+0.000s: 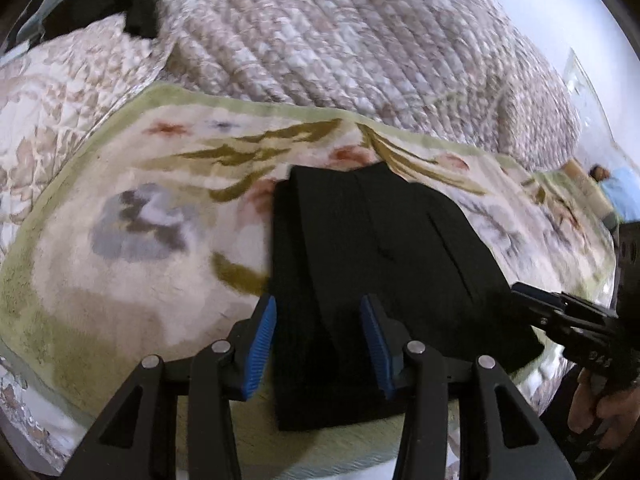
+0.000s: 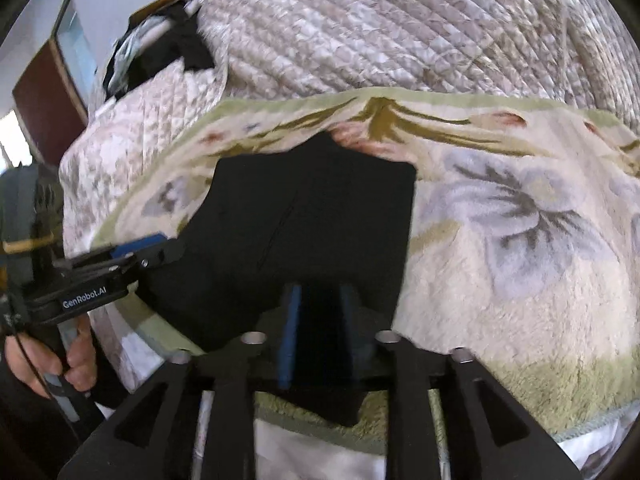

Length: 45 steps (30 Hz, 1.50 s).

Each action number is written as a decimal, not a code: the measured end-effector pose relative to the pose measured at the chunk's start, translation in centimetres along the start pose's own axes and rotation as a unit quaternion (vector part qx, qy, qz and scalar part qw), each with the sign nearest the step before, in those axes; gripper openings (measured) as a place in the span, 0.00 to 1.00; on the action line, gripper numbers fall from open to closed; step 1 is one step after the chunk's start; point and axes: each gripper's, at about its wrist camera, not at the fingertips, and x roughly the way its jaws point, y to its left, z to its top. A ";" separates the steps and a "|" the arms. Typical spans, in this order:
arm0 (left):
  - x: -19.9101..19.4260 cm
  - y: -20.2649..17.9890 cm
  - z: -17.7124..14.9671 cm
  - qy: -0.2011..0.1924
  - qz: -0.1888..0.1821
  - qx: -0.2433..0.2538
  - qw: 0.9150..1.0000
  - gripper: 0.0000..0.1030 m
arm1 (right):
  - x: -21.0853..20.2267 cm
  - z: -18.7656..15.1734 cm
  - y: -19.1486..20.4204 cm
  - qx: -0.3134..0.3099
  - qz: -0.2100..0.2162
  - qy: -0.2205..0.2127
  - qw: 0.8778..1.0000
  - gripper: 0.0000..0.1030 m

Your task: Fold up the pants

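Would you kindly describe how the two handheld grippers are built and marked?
Both are matte black with angular linkage arms, silver pivot pins and ribbed blue pads on the jaws. The left gripper carries white "GenRobot.AI" lettering on its side, with a thin black cable by its handle. The right gripper shows faint markings, unreadable here.

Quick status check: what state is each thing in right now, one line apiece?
Black pants: folded into a compact stack, lying flat on the towel.
Floral cream towel with green border: spread over the bed.
Quilted beige bedspread: rumpled, bunched behind the towel.
Left gripper: jaws open, over the pants' near edge.
Right gripper: jaws parted, gripping nothing.
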 end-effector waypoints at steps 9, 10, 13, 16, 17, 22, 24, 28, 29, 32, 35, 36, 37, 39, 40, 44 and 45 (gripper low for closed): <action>3.5 2.2 1.7 0.040 -0.074 -0.067 0.994 0.56 | 2.5 1.5 -4.8 0.126 0.045 0.015 0.991 0.54; 4.1 2.3 1.8 0.042 -0.083 -0.072 0.993 0.57 | 2.9 1.5 -5.1 0.135 0.054 0.018 0.989 0.54; 5.1 3.0 2.2 0.046 -0.099 -0.095 0.989 0.59 | 3.4 1.9 -5.3 0.146 0.084 0.017 0.986 0.54; 5.7 2.9 2.6 0.049 -0.101 -0.099 0.989 0.57 | 4.7 2.2 -5.1 0.144 0.101 0.028 0.984 0.47; 5.8 2.7 2.8 0.050 -0.098 -0.095 0.989 0.51 | 5.1 2.3 -5.3 0.147 0.095 0.028 0.984 0.34; 4.4 2.5 3.5 0.038 -0.105 -0.098 0.989 0.25 | 4.2 3.1 -4.9 0.143 0.106 0.015 0.984 0.16; 3.5 2.5 4.1 0.031 -0.113 -0.096 0.988 0.22 | 3.3 3.7 -4.3 0.147 0.122 0.001 0.982 0.16; 2.1 2.0 6.1 0.010 -0.116 -0.076 0.990 0.20 | 2.3 5.6 -3.2 0.138 0.141 -0.019 0.980 0.15; 1.9 2.1 6.9 0.004 -0.113 -0.072 0.991 0.20 | 2.2 6.5 -2.6 0.131 0.146 -0.024 0.980 0.15; 1.9 3.0 9.3 -0.007 -0.105 -0.064 0.992 0.20 | 2.7 8.8 -1.7 0.115 0.151 -0.035 0.981 0.15; 2.9 3.9 11.5 -0.008 -0.091 -0.057 0.994 0.20 | 4.3 11.0 -1.5 0.109 0.152 -0.036 0.982 0.15; 3.3 4.2 12.1 -0.008 -0.086 -0.053 0.995 0.20 | 4.9 11.5 -1.5 0.108 0.152 -0.034 0.982 0.15; 3.7 4.4 12.6 -0.008 -0.081 -0.050 0.995 0.20 | 5.5 12.0 -1.4 0.106 0.151 -0.031 0.982 0.15; 4.7 4.6 13.7 -0.006 -0.069 -0.044 0.997 0.20 | 7.0 13.1 -1.3 0.101 0.145 -0.024 0.984 0.15; 5.1 4.7 14.0 -0.007 -0.065 -0.039 0.997 0.20 | 7.6 13.5 -1.3 0.097 0.145 -0.021 0.984 0.15; 7.5 5.5 15.0 -0.006 -0.047 -0.036 0.998 0.21 | 9.9 14.9 -1.4 0.075 0.129 -0.015 0.989 0.16; 8.3 6.0 15.0 0.002 -0.043 -0.041 0.998 0.22 | 10.8 15.2 -1.8 0.073 0.121 -0.008 0.990 0.16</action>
